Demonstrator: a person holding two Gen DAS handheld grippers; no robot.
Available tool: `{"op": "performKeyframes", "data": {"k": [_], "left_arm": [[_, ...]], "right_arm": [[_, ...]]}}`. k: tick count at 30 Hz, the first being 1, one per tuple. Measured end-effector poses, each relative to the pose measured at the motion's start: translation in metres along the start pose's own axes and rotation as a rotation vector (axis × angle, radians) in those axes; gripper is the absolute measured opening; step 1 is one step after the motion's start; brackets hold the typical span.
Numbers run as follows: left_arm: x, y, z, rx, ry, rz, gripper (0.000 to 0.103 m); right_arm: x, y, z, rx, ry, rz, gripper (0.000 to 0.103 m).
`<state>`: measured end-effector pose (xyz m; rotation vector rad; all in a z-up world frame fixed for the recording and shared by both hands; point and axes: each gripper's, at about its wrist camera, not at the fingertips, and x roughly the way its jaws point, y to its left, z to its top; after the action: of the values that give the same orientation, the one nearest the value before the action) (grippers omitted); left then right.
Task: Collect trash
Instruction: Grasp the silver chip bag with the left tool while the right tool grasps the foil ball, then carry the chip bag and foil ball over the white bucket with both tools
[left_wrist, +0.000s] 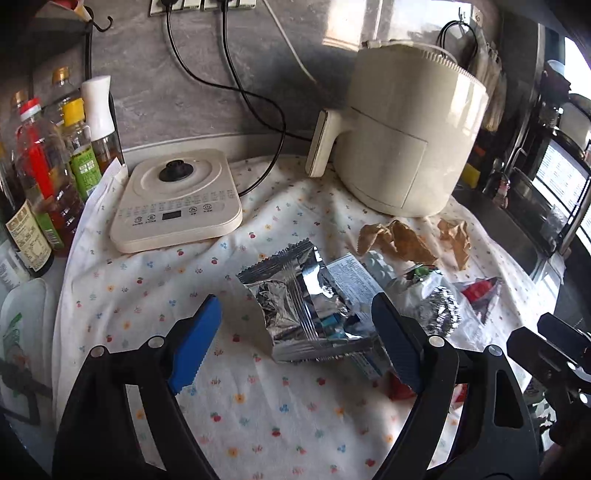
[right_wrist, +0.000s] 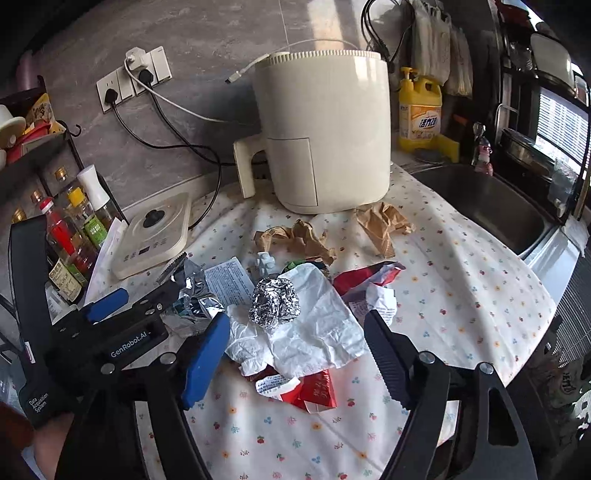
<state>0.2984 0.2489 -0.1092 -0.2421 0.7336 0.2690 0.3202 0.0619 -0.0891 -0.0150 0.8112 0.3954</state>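
Right wrist view shows you, largest first, a smooth cream cylindrical air fryer (right_wrist: 325, 133) straight ahead beyond your right gripper (right_wrist: 295, 356), on a white floral-print cloth (right_wrist: 461, 280). Nearer, a wrinkled white plastic sheet (right_wrist: 317, 332) lies between the wide-spread jaws, a crumpled silver foil ball (right_wrist: 273, 302) resting on it. Crumpled brown paper (right_wrist: 303, 240) sits farther out; a red printed wrapper (right_wrist: 317, 391) lies under the sheet's near edge. Your left gripper (left_wrist: 299, 341), body marked "GenRobot.AI", gapes wide around a creased silver foil packet (left_wrist: 299, 310).
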Motion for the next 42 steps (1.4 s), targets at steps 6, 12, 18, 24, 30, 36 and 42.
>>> {"op": "performKeyframes", "data": {"k": [6, 12, 18, 24, 30, 36, 42], "left_arm": [[0.033, 0.008, 0.000, -0.027, 0.062, -0.021, 0.079], [0.052, 0.013, -0.002, -0.052, 0.121, -0.071, 0.042], [0.048, 0.019, -0.003, -0.052, 0.095, -0.040, 0.029], [0.031, 0.018, 0.000, -0.045, 0.033, 0.007, 0.028], [0.003, 0.024, 0.003, -0.068, -0.050, 0.083, 0.028], [-0.027, 0.024, 0.008, -0.070, -0.109, 0.118, 0.028], [-0.050, 0.001, 0.004, -0.039, -0.136, 0.103, 0.028]], "right_arm": [[0.033, 0.010, 0.007, -0.014, 0.037, 0.005, 0.071], [0.057, 0.017, 0.011, -0.029, 0.069, 0.007, 0.071], [0.075, 0.020, 0.012, -0.035, 0.091, 0.005, 0.063], [0.082, 0.017, 0.012, -0.038, 0.105, -0.001, 0.041], [0.050, 0.018, 0.016, -0.056, 0.018, 0.035, 0.040], [0.019, 0.019, 0.017, -0.044, -0.042, 0.062, 0.040], [-0.020, 0.010, 0.011, -0.033, -0.102, 0.079, 0.040]]}}
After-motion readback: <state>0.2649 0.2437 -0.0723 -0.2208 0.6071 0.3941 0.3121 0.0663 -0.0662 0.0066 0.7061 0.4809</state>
